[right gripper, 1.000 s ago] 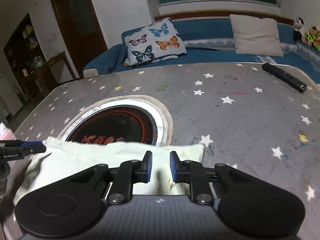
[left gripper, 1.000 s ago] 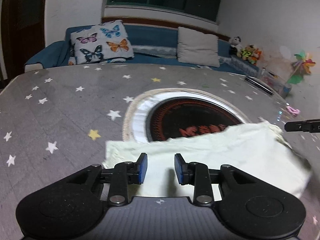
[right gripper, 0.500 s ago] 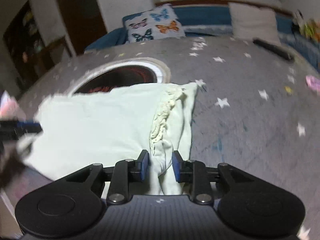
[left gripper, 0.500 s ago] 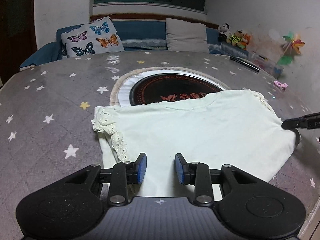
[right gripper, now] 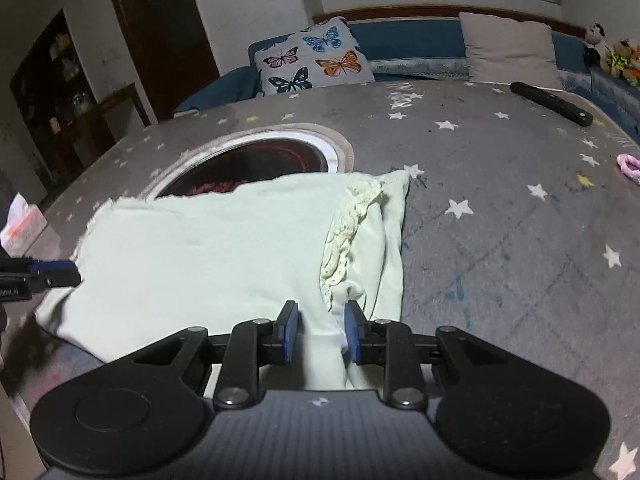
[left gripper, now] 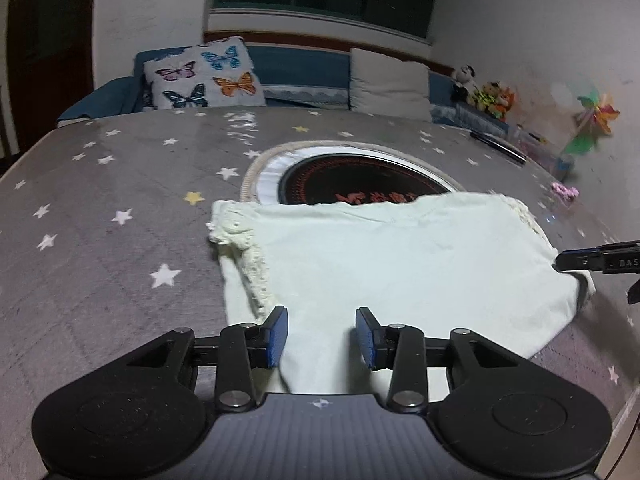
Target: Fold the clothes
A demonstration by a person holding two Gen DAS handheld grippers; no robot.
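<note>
1. A pale green cotton garment with lace-trimmed edges point(left gripper: 400, 264) lies spread flat on the grey star-printed desk point(left gripper: 100, 240), its far edge overlapping the near rim of the round black cooktop with red markings point(left gripper: 360, 184) set into the desk.
2. The left gripper point(left gripper: 321, 334) hangs over the near left corner of the garment. Its blue-padded fingers point(left gripper: 277, 336) are opening, and the cloth passes between them with a clear gap at each pad, so the corner is released.
3. The right gripper point(right gripper: 319, 332) sits at the near right corner of the garment. A bunched fold of cloth runs up between its fingers point(right gripper: 289, 330); whether the pads press on that fold or merely flank it cannot be told.
4. One strip of lace point(right gripper: 348, 236) runs along the garment's right side, just ahead of the right gripper; another strip point(left gripper: 248, 260) lines its left side.
5. Beyond the garment, at the far right edge of the desk, lies a long black remote control point(right gripper: 552, 104).
6. A small pink object point(right gripper: 630, 166), too blurred to identify, rests on the desk to the right of the garment.
7. Behind the desk, well beyond the garment, stands a blue sofa point(right gripper: 404, 40) carrying a white butterfly-print cushion point(right gripper: 314, 56) and a plain beige cushion point(right gripper: 512, 50).
</note>
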